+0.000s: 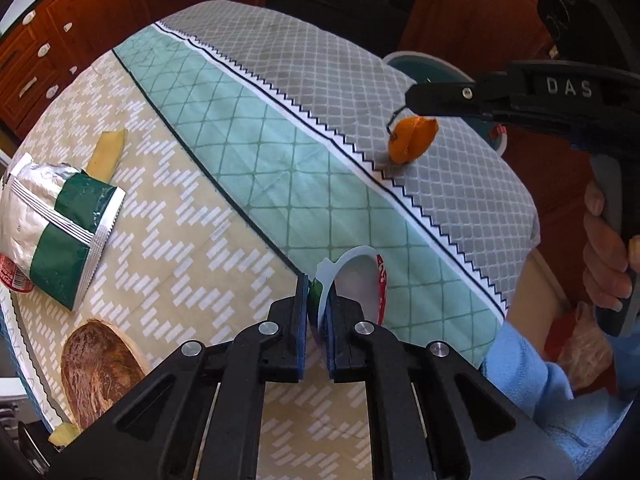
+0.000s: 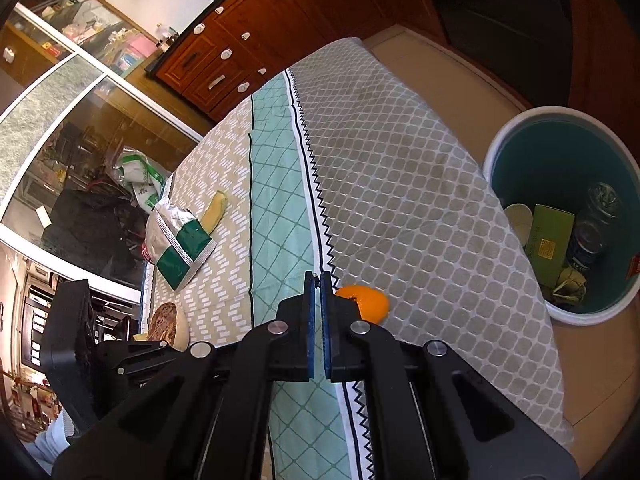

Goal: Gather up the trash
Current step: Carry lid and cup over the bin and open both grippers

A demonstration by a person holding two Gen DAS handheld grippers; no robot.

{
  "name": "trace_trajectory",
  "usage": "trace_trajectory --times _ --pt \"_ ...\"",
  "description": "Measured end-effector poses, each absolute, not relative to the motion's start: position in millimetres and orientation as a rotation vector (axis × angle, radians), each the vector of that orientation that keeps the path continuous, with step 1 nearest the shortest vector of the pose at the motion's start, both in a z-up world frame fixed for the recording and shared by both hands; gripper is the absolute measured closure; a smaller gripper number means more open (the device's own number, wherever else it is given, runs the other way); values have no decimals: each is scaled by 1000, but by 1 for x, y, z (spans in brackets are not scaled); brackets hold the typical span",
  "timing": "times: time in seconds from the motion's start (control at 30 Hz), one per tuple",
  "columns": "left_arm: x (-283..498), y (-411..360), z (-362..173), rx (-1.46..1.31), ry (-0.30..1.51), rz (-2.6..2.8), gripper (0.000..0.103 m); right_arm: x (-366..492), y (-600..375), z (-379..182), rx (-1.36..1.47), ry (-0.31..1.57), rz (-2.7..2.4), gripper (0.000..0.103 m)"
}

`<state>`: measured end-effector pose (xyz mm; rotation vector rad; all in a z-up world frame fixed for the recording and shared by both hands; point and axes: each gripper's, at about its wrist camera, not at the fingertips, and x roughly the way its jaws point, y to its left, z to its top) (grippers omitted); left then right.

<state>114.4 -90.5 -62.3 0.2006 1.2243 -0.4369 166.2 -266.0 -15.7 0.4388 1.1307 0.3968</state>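
My left gripper is shut on the rim of a white plastic cup with a red label and holds it above the tablecloth. My right gripper is shut; an orange peel hangs from its tip, lifted just above the grey part of the cloth. In the left wrist view the peel dangles under the right gripper. A crumpled green and silver snack bag and a yellow peel strip lie on the beige part of the cloth.
A teal bin with a white rim stands on the floor beside the table and holds cans, a green box and paper. A bread loaf lies near the table edge. Wooden cabinets stand behind the table.
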Motion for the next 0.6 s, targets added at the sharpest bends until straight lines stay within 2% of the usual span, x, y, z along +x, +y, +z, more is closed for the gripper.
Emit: trace_trajectory --times 0.33,0.6 --pt "152 -110 -15 122 1132 -398 95 167 -326 9 504 1037 337 100" --pt "184 -175 7 163 1073 -465 95 159 -408 31 563 936 202 100"
